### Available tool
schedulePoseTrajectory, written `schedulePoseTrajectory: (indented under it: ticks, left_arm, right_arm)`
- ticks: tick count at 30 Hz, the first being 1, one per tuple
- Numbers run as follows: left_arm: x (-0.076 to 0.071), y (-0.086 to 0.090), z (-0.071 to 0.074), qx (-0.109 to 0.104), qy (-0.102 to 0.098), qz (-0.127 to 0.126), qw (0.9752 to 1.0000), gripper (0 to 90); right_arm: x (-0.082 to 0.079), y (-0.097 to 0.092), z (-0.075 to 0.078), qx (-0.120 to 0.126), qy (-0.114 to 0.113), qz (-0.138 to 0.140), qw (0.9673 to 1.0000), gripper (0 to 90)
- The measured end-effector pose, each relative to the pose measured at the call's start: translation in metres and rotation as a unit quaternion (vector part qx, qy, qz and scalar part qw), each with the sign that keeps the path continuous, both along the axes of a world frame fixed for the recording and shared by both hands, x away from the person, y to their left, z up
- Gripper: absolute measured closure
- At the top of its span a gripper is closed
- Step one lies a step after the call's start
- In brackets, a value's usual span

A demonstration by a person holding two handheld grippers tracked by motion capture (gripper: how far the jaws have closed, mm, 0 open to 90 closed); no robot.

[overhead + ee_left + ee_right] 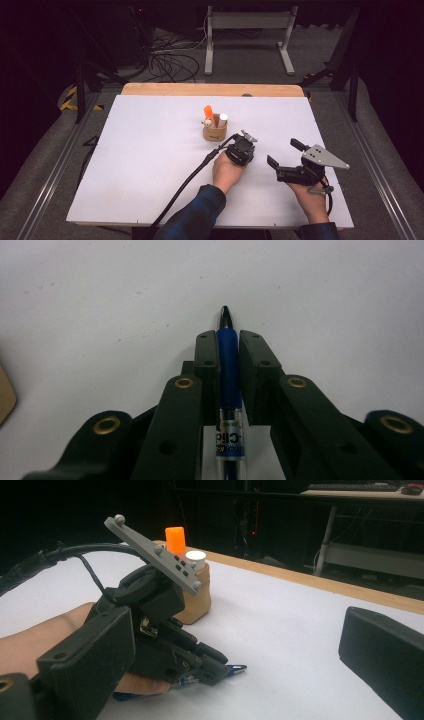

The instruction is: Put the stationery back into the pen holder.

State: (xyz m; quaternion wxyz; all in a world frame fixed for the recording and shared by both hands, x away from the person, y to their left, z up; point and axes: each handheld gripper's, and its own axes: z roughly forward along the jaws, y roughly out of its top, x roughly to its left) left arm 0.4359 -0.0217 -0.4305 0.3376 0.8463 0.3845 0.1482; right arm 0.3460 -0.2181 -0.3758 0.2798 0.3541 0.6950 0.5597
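A blue pen (229,371) lies along the white table (150,150), and my left gripper (229,337) is shut on its barrel, the dark tip poking out ahead of the jaws. From above, the left gripper (241,150) tilts down to the table just right of a brown pen cup (215,132). The cup holds an orange marker (208,112) and a white-capped one (223,118). My right gripper (285,154) hovers open at the right with nothing between its jaws. In the right gripper view the left gripper (200,662) has the pen tip (236,669) showing beneath it, in front of the cup (196,600).
The table's wooden back edge (210,89) runs behind the cup. Cables (170,62) and a metal stand (247,22) sit on the floor beyond. The left gripper's cable (190,180) trails to the front edge. Bare white surface spreads to the left (140,150).
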Motion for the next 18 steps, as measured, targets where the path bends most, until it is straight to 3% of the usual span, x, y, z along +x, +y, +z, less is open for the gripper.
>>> schedulePoseTrajectory:
  ticks: [7,11,16,18]
  left_arm:
    - [0.002,0.003,0.0,-0.004,0.003,-0.009,0.9999,80.4]
    - [0.008,0.01,0.002,-0.027,0.023,-0.022,0.9991,80.5]
    - [0.008,0.015,0.008,-0.049,0.007,-0.035,0.9981,80.6]
    - [0.007,0.017,0.012,-0.063,0.01,-0.041,0.9971,80.6]
  right_arm:
    - [0.0,0.002,-0.001,-0.004,0.002,0.004,1.0,2.6]
    - [0.0,0.002,-0.001,-0.004,0.005,0.006,1.0,3.1]
    - [0.0,0.003,-0.002,-0.006,0.006,0.006,0.9999,4.9]
    - [0.0,0.004,-0.003,-0.007,0.009,0.008,0.9999,5.6]
